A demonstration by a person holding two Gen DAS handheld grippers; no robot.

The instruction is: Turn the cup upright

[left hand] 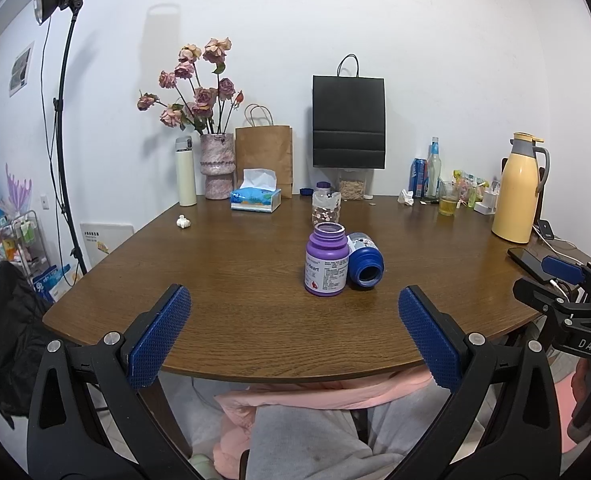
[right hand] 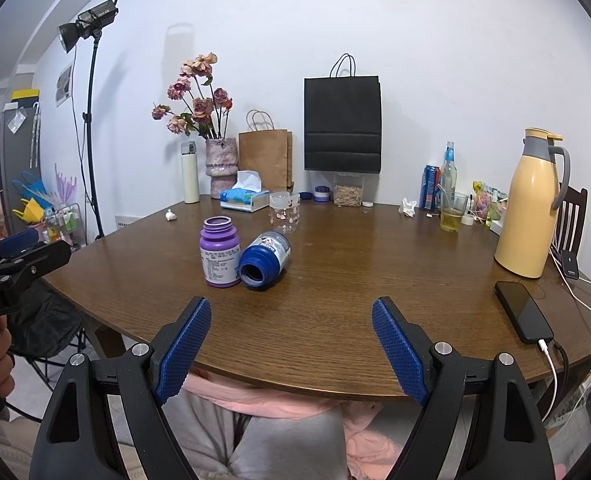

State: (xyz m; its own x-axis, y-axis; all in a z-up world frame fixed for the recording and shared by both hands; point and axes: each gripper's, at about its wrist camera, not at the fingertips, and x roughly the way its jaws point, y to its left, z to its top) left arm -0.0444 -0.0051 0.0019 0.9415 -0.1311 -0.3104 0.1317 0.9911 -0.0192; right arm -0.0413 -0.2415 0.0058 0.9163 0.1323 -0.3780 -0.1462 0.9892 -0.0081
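1. Your left gripper [left hand: 293, 332] stands wide and empty, hovering at the near edge of the table [left hand: 235, 320], well short of the purple bottle [left hand: 326, 258].
2. Your right gripper [right hand: 291, 346] is likewise spread wide, holding nothing, at that same near edge.
3. The purple bottle stands upright, uncapped, mid-table.
4. The blue bottle [right hand: 265, 260], the item to be righted, lies on its side touching the purple bottle's right flank, open mouth toward you.
5. A clear glass cup [right hand: 284, 212] stands upright behind the purple bottle, apart from it.
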